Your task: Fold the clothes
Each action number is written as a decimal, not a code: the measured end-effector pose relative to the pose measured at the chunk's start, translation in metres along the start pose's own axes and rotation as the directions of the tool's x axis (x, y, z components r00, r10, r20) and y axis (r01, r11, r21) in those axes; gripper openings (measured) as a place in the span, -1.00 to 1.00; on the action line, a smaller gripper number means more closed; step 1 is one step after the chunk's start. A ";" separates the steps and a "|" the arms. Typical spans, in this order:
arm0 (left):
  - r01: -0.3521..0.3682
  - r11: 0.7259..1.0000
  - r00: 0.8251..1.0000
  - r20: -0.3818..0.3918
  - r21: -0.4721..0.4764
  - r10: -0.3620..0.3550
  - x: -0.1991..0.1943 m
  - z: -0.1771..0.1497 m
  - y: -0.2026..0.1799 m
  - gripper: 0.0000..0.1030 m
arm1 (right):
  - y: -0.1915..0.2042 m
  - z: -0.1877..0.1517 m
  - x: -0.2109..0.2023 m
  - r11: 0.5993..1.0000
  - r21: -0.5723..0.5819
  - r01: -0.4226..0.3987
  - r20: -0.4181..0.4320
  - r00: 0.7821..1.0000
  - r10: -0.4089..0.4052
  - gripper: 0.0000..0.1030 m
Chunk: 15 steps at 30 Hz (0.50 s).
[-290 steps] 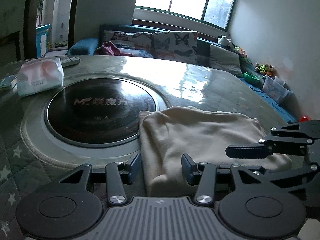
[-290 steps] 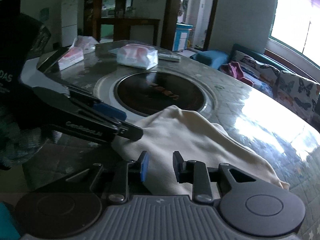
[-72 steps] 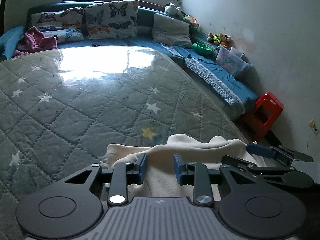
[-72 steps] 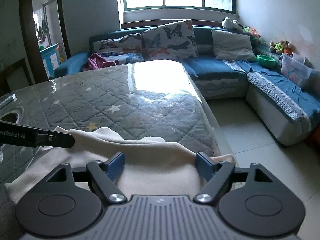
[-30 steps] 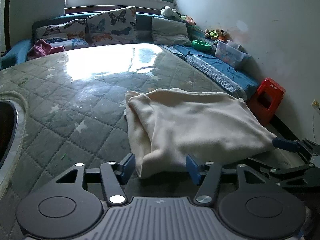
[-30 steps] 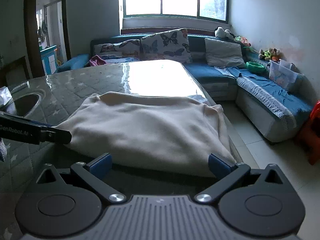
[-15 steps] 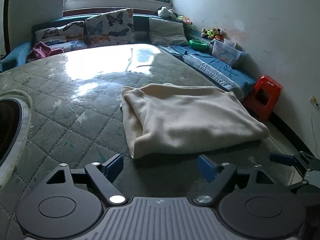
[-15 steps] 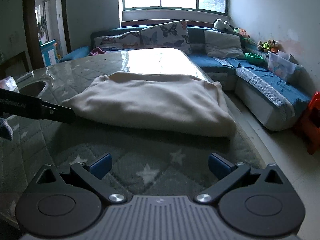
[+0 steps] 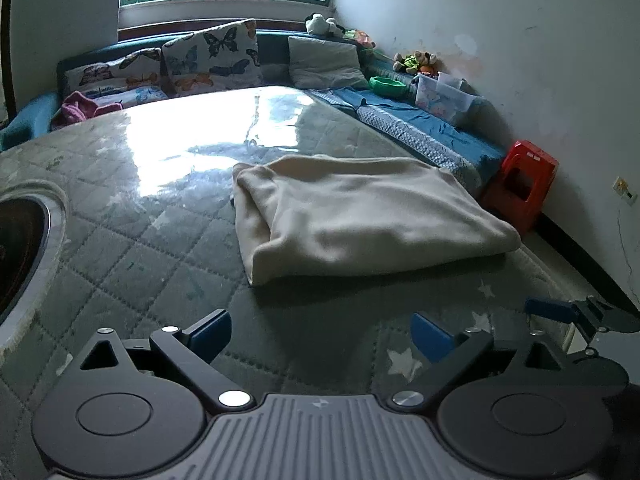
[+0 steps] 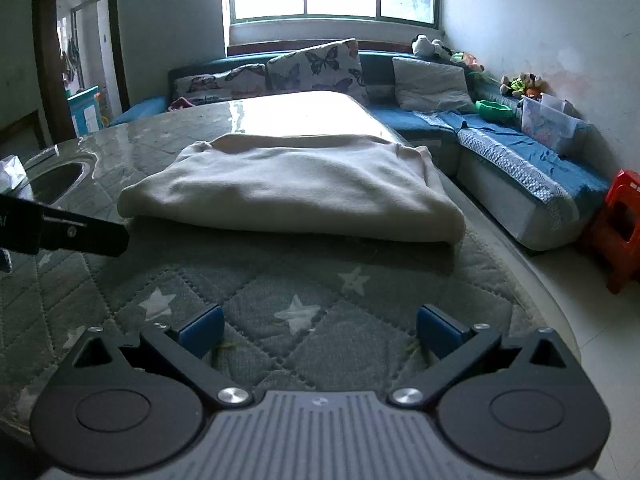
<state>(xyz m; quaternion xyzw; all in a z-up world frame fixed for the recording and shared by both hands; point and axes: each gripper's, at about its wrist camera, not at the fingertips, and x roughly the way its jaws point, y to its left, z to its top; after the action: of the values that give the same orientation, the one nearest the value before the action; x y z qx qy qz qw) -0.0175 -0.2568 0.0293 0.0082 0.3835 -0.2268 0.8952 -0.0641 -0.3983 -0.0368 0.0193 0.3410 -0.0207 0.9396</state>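
A cream garment (image 9: 360, 216) lies folded into a thick rectangle on the quilted grey table cover (image 9: 140, 264), near the table's right edge. It shows again in the right wrist view as the cream garment (image 10: 296, 188). My left gripper (image 9: 320, 334) hangs short of its near edge, jaws still opening, nothing between them. My right gripper (image 10: 318, 330) is open over bare quilt, also clear of the cloth. The right gripper's blue fingertips (image 9: 548, 309) show at the left view's right edge; a black left finger (image 10: 80, 234) crosses the right view's left side.
A round dark inset (image 9: 16, 240) sits in the table at the left. Beyond the table runs a blue sofa (image 10: 500, 140) with butterfly cushions (image 9: 212, 56), a clear box (image 10: 550, 122) and a green bowl (image 9: 386, 85). A red stool (image 9: 520, 188) stands on the floor by the wall.
Both grippers have drawn back from the folded garment, which now lies farther off and free. The left jaws have spread wider; the right stayed open.
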 end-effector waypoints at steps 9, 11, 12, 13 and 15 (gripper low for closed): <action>-0.002 1.000 1.000 0.017 0.023 0.001 -0.011 -0.010 -0.005 0.96 | 0.003 -0.001 -0.001 0.999 0.015 0.030 -0.002 1.000 -0.030 1.00; -0.001 1.000 1.000 0.017 0.029 0.001 -0.013 -0.012 -0.007 0.96 | 0.004 0.000 -0.001 0.999 0.019 0.034 -0.009 0.999 -0.034 1.00; 0.000 1.000 1.000 0.017 0.030 0.000 -0.014 -0.012 -0.007 0.96 | 0.004 0.000 -0.001 0.999 0.021 0.035 -0.014 0.999 -0.035 1.00; 0.000 0.999 1.000 0.017 0.032 -0.001 -0.015 -0.013 -0.007 0.96 | 0.004 0.001 -0.002 0.999 0.022 0.036 -0.019 0.999 -0.036 1.00; 0.000 0.999 1.000 0.018 0.036 -0.001 -0.016 -0.014 -0.008 0.96 | 0.005 0.001 -0.002 0.999 0.024 0.038 -0.026 0.999 -0.037 1.00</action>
<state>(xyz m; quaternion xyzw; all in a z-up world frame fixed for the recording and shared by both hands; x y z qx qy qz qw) -0.0398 -0.2547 0.0312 0.0219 0.3712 -0.2339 0.8983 -0.0650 -0.3934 -0.0345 0.0248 0.3531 -0.0424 0.9343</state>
